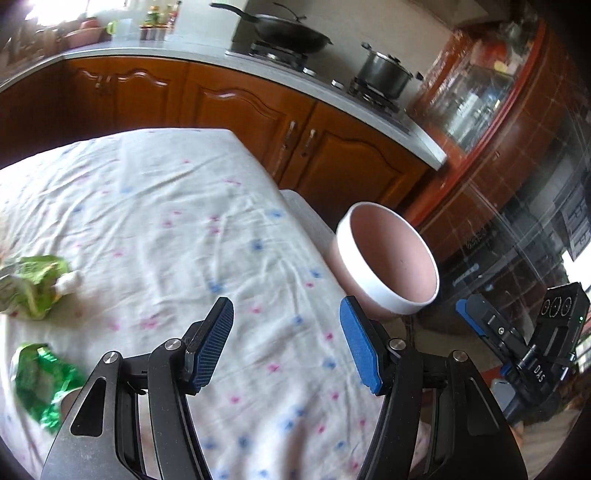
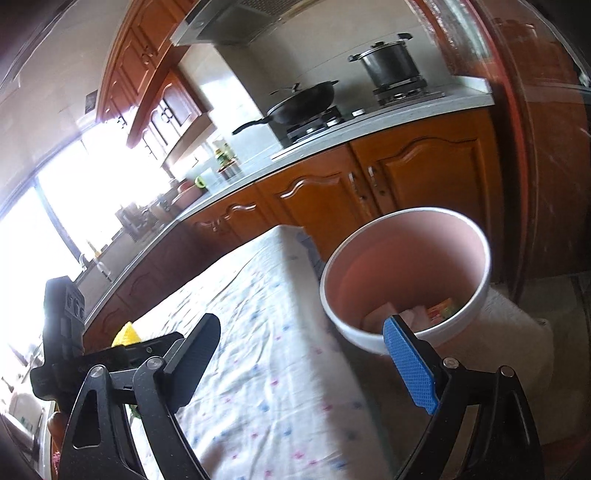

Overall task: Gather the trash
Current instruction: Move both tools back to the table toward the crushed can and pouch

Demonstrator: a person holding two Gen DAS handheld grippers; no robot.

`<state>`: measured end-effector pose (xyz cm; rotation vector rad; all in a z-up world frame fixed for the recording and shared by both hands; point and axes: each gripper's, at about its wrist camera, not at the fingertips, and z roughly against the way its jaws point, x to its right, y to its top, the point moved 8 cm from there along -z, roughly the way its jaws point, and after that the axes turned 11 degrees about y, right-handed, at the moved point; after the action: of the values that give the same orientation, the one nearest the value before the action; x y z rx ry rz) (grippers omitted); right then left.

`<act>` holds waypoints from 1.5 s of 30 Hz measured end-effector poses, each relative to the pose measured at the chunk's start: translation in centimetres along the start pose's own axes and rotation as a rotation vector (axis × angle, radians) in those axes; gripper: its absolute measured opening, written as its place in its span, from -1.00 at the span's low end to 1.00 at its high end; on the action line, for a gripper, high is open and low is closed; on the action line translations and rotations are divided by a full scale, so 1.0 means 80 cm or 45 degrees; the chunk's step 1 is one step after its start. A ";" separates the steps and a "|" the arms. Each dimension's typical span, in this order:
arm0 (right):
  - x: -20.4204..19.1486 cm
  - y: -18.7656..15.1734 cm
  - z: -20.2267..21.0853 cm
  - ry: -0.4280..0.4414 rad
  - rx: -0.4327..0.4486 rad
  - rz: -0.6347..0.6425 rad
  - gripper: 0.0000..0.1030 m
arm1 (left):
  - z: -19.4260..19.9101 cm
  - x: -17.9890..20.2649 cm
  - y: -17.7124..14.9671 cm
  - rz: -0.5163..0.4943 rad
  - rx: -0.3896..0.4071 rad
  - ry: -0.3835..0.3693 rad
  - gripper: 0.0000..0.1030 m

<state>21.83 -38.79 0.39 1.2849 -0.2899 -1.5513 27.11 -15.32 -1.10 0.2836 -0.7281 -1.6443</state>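
Observation:
A pink bin with a white rim [image 1: 391,258] stands off the table's right edge; in the right wrist view the bin [image 2: 406,273] holds some wrappers [image 2: 436,312] at its bottom. My left gripper [image 1: 288,314] is open and empty above the flowered cloth. A green spouted pouch [image 1: 29,288] and a crumpled green wrapper [image 1: 40,380] lie on the cloth at the far left. My right gripper [image 2: 303,332] is open and empty, its right finger near the bin's rim. A yellow item [image 2: 127,334] shows behind its left finger.
The table wears a white flowered cloth [image 1: 184,221]. Behind it run wooden cabinets [image 1: 240,107] under a counter with a wok [image 1: 288,31] and a steel pot [image 1: 384,74] on a stove. The other gripper [image 1: 524,343] shows at the right.

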 end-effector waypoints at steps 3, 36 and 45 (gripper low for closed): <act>-0.020 -0.008 -0.005 0.022 -0.009 0.023 0.77 | 0.011 -0.020 -0.004 0.022 0.013 0.015 0.18; -0.198 -0.103 -0.181 0.410 -0.379 0.102 0.46 | 0.060 -0.264 -0.074 0.207 -0.001 0.337 0.18; -0.219 -0.134 -0.267 0.509 -0.569 -0.053 -0.12 | 0.039 -0.260 -0.071 0.156 -0.020 0.273 0.18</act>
<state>31.26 -11.41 -5.79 1.2081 0.3244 -1.2617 25.33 5.71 -6.56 0.3903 -0.5587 -1.4768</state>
